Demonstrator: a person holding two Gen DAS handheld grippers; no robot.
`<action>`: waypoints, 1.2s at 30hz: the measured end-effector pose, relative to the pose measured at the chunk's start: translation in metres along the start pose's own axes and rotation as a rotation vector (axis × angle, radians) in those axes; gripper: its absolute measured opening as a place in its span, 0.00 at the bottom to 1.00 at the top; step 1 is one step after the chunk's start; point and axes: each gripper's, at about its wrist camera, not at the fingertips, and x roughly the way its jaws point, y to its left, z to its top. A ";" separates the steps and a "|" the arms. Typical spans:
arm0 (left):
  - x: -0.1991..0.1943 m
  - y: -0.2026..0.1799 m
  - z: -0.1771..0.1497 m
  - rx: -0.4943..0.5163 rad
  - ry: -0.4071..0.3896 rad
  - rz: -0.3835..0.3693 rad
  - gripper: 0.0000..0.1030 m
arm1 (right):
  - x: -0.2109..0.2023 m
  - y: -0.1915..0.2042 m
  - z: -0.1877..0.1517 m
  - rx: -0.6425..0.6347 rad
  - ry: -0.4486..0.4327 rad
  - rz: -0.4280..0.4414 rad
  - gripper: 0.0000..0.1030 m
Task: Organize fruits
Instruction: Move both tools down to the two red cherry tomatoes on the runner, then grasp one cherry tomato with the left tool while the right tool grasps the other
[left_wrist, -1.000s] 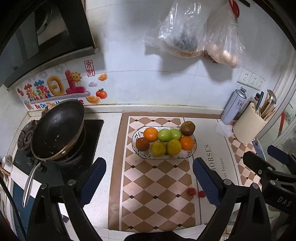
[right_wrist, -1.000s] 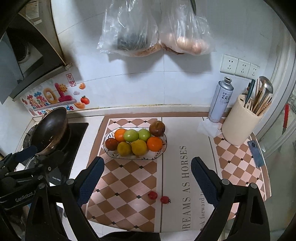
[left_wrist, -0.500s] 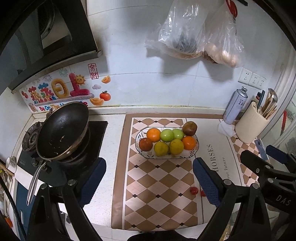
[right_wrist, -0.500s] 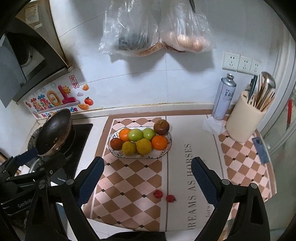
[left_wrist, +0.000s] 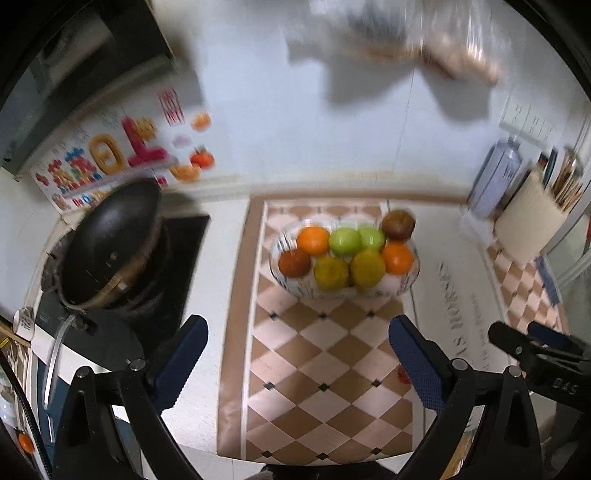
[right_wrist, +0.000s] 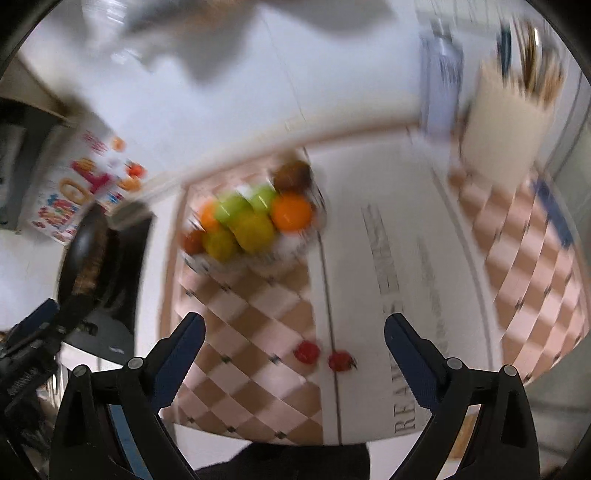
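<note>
An oval glass fruit bowl (left_wrist: 402, 286) stood on the checkered part of the counter mat, at about twelve o'clock from both cameras. It held eight fruits in two rows. At the back lay an orange (left_wrist: 313, 240), two green apples (left_wrist: 345, 242) side by side, and a brownish-red fruit (left_wrist: 398, 224) at the two o'clock end. In front lay a dark red fruit (left_wrist: 294, 263), two yellow-green fruits (left_wrist: 367, 268) and a second orange (left_wrist: 397, 257). Two small red tomatoes (right_wrist: 306, 350) lay loose on the mat at six o'clock from the bowl, well apart from it, near each other but not touching.
</note>
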 end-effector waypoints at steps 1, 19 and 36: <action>0.018 -0.005 -0.003 0.008 0.045 -0.002 0.98 | 0.017 -0.010 -0.004 0.019 0.031 -0.002 0.96; 0.178 -0.081 -0.055 0.096 0.503 -0.075 0.97 | 0.148 -0.058 -0.059 0.018 0.202 0.034 0.32; 0.199 -0.182 -0.075 0.308 0.586 -0.261 0.48 | 0.109 -0.113 -0.054 0.131 0.139 -0.038 0.32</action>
